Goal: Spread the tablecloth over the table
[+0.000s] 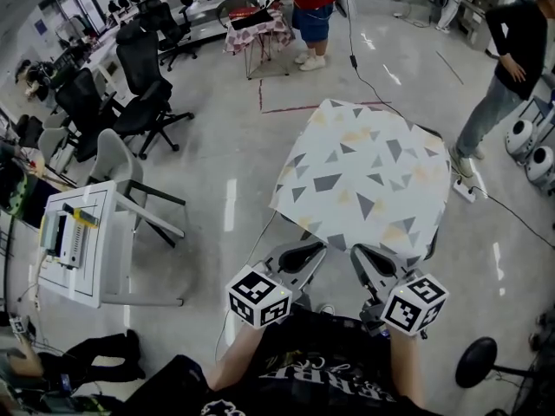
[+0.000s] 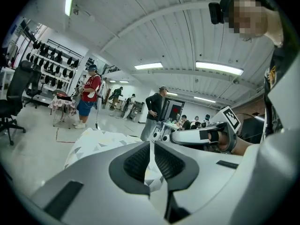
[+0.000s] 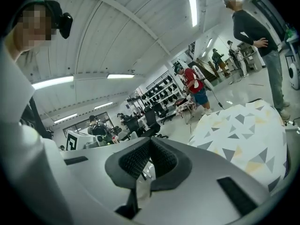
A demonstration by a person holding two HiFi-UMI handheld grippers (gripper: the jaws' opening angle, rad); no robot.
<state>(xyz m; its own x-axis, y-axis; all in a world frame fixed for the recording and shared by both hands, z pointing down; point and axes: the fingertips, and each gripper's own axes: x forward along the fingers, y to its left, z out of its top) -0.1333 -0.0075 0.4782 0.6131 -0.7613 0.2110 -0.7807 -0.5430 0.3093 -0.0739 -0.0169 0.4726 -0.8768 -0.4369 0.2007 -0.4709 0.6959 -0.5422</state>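
Observation:
A white tablecloth (image 1: 364, 172) printed with grey and yellow triangles lies over a small table, its edges hanging down. My left gripper (image 1: 319, 246) and right gripper (image 1: 357, 250) sit side by side at its near edge. In the left gripper view my left gripper (image 2: 151, 146) is shut, with a fold of the patterned cloth (image 2: 149, 176) pinched between the pads. In the right gripper view my right gripper (image 3: 149, 144) is shut too, a pale strip of cloth (image 3: 143, 185) caught low in its jaws. The table itself is hidden under the cloth.
A white cart (image 1: 82, 241) and a grey chair (image 1: 117, 167) stand at the left, with black office chairs (image 1: 143, 85) behind. A person in red (image 1: 312, 7) stands far off, another person (image 1: 512, 68) near the table's right corner. A black stool (image 1: 477, 362) sits at the lower right.

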